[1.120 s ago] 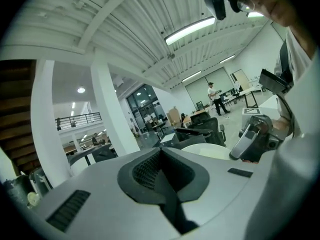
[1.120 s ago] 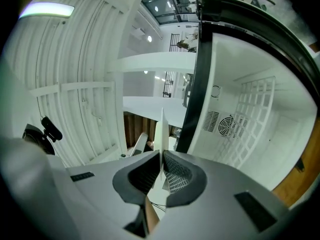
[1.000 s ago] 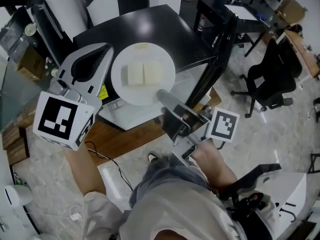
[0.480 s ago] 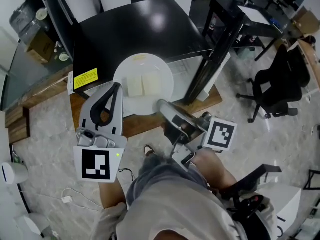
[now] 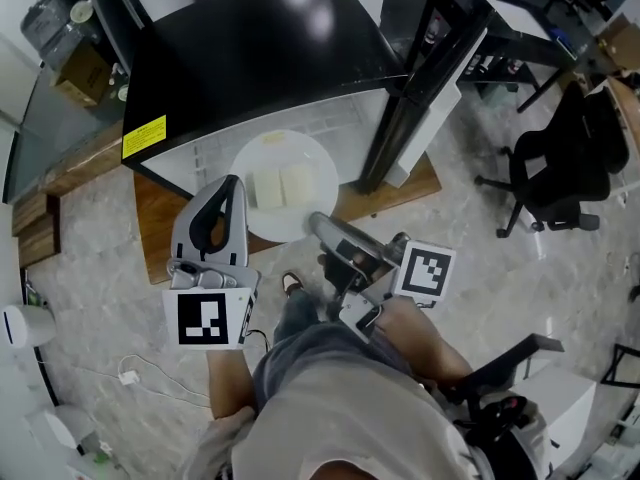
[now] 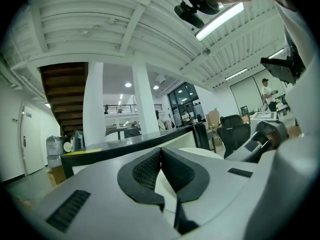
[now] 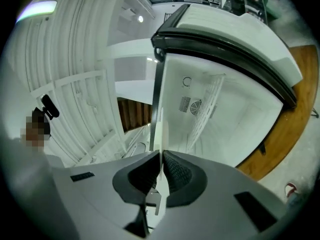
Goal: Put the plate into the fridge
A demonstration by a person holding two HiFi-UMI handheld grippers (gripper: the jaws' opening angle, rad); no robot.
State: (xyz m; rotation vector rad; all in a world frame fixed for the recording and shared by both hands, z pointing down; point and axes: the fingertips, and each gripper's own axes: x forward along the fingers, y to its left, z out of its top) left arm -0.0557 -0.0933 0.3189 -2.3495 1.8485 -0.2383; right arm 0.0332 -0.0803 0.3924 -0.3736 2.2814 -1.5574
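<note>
A white plate [image 5: 262, 154] carrying two pale square slices [image 5: 281, 185] hangs level in front of the open fridge [image 5: 300, 128]. My right gripper [image 5: 318, 224] is shut on the plate's near rim. In the right gripper view the plate [image 7: 160, 126] shows edge-on between the jaws, with the white fridge interior [image 7: 225, 104] beyond it. My left gripper [image 5: 232, 184] sits just left of the plate, shut, with nothing in it. The left gripper view shows its jaws [image 6: 160, 152] touching and the plate's rim [image 6: 200, 151] behind them.
The fridge has a black top [image 5: 260, 48] with a yellow sticker [image 5: 145, 136] and stands on a wooden board [image 5: 160, 218]. Its open door [image 5: 420, 108] juts out on the right. A black office chair [image 5: 560, 158] is further right. A cable [image 5: 130, 376] lies on the floor.
The plate has come down from over the black top to the front of the open fridge. My left gripper has dropped from the upper left to the plate's left edge.
</note>
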